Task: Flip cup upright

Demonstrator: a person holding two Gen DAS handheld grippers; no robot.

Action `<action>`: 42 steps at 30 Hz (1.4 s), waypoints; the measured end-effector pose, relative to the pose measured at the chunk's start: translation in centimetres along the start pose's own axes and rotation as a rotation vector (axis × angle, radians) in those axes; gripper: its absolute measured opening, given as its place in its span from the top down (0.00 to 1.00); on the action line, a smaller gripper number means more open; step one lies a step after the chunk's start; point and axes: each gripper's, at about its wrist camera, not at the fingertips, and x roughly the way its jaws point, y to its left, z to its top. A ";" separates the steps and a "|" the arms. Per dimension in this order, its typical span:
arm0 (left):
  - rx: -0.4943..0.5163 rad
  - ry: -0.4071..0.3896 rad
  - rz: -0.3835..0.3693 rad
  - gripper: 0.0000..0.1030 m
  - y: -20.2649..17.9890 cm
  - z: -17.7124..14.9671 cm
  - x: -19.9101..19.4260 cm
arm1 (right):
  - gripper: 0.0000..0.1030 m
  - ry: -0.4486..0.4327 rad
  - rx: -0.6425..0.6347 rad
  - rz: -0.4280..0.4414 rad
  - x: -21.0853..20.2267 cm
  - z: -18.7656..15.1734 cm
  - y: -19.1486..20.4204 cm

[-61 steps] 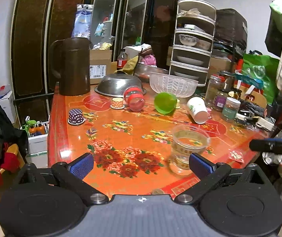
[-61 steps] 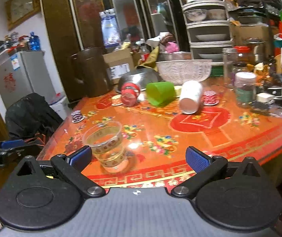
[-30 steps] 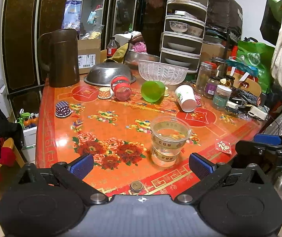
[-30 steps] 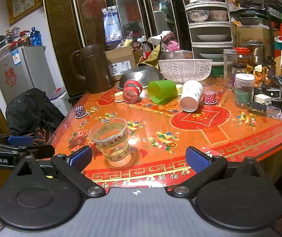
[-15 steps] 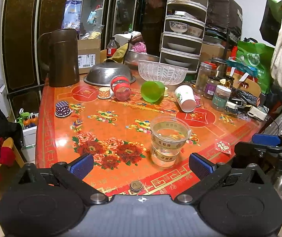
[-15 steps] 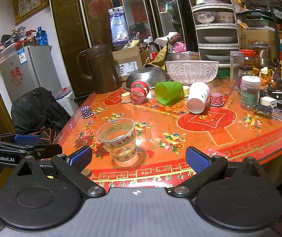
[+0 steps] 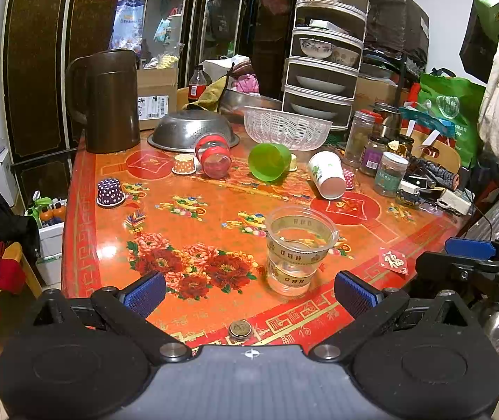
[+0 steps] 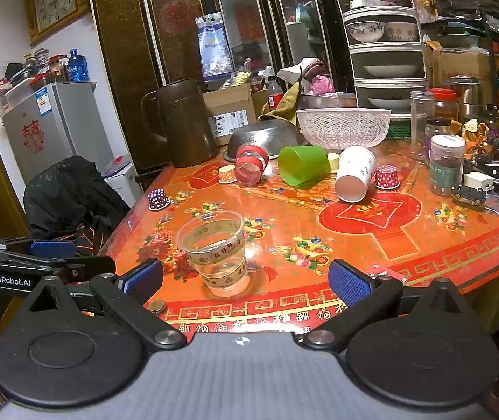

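Observation:
A clear plastic cup (image 7: 296, 250) with gold bands stands upright near the front edge of the red floral table (image 7: 186, 224); it also shows in the right wrist view (image 8: 219, 253). A green cup (image 7: 268, 161), a white paper cup (image 7: 328, 175) and a red-banded clear cup (image 7: 214, 155) lie on their sides further back. My left gripper (image 7: 249, 288) is open and empty, just short of the table edge. My right gripper (image 8: 246, 278) is open and empty, also at the front edge, to the right of the left one.
A brown jug (image 7: 109, 101), an upturned steel colander (image 7: 191, 129) and a white basket (image 7: 286, 126) stand at the back. Jars (image 7: 387, 175) crowd the right side. Small paper cupcake cases (image 7: 109, 192) and a coin (image 7: 239, 328) lie on the table.
Both grippers have drawn back from the table and stayed open. The clear cup stands in the same spot. Over the last half second almost nothing moved.

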 end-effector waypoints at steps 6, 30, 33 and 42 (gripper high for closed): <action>0.000 -0.001 0.000 0.00 0.0 0.0 0.0 | 0.01 0.000 0.001 0.003 0.0 0.0 0.0; -0.003 0.002 0.001 0.00 0.1 0.0 0.0 | 0.01 0.005 -0.005 0.011 0.0 -0.1 0.2; -0.002 0.002 0.001 0.00 0.1 0.0 0.0 | 0.01 0.005 -0.005 0.011 0.0 -0.1 0.2; -0.008 0.006 0.004 0.00 0.2 -0.1 0.1 | 0.01 0.005 -0.005 0.011 0.0 -0.2 0.3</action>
